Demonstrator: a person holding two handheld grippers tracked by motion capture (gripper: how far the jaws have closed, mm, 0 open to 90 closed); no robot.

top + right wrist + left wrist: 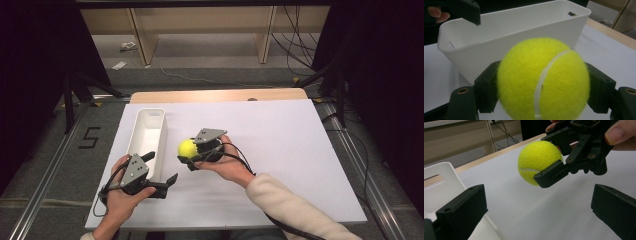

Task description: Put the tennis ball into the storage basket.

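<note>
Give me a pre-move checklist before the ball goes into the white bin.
1. Grip: right gripper is shut on the tennis ball, one jaw on each side. ok.
2. Ball off the table: in the left gripper view it hangs above the white sheet. ok.
3. Bin interior: the white bin looks empty in the high view. ok.
4. Path: the ball sits beside the bin's long wall; whether it is high enough to pass over the rim, cannot tell.
5. Left gripper is open, holds nothing, near the bin's near end; it may crowd the drop. not ok.
</note>
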